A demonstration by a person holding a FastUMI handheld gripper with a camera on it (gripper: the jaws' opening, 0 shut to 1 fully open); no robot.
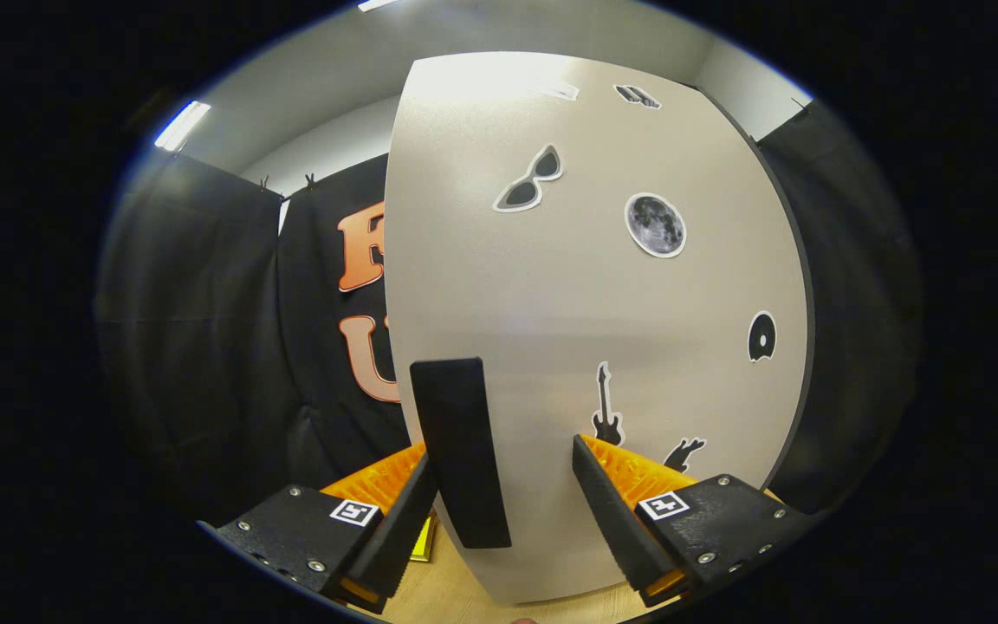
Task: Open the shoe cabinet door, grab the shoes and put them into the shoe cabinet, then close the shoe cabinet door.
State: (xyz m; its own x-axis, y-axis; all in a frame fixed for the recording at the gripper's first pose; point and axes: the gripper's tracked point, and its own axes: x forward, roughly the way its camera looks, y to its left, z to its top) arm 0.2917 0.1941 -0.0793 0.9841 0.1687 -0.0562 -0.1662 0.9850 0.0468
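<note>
Jaws released, straddling the handle [461, 451] on the door [594, 303]; should clench squarely on handle, then pull steadily.

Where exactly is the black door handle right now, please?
The black door handle sits on the beige cabinet door, between the open gripper's fingers, close against the left one.

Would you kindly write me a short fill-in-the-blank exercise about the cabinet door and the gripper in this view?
1. The black handle on the shoe cabinet door lies ____ the gripper's fingers.
2. The gripper's fingers stand ____, apart, not pressing the handle.
3. The round sticker right of the sunglasses sticker pictures a ____.
4. The sticker just beyond the right finger shows a ____.

Missing words: between; open; moon; guitar
</note>
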